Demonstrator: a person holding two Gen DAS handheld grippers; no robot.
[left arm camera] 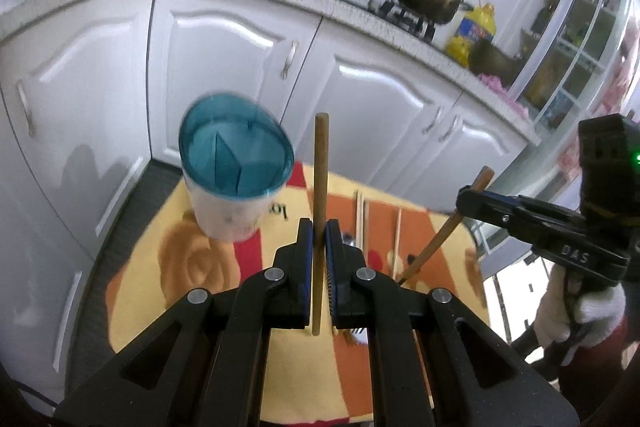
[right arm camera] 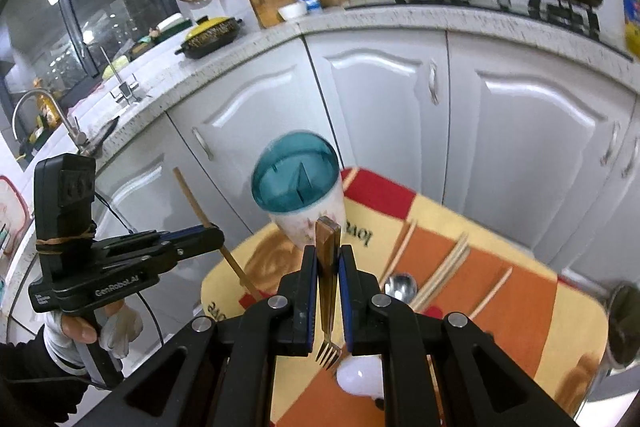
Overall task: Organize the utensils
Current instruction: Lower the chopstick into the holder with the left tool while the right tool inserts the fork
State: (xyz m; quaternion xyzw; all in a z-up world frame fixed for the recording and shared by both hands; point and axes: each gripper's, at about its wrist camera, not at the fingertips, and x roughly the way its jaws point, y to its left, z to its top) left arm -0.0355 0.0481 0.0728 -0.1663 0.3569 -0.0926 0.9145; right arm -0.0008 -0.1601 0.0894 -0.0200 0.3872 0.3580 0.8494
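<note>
While both hands hang above the patterned mat (right arm camera: 540, 311), left gripper (left arm camera: 319, 231) pinches 1 upright wooden stick (left arm camera: 321, 163); right gripper (right arm camera: 328, 259) pinches 1 fork (right arm camera: 329, 291) (tines down); teal-rimmed holder (right arm camera: 298, 183) stands on mat beyond; loose chopsticks (right arm camera: 444, 275) and spoon (right arm camera: 400, 287) lie beside.

L gripper (left arm camera: 319, 233) at frame centre clamps upright wooden stick (left arm camera: 320, 187). Teal-rimmed holder (left arm camera: 234, 171) centre-left on tablecloth (left arm camera: 192, 267). R gripper (left arm camera: 466, 201) at right edge grips another brown handle (left arm camera: 444, 231).
</note>
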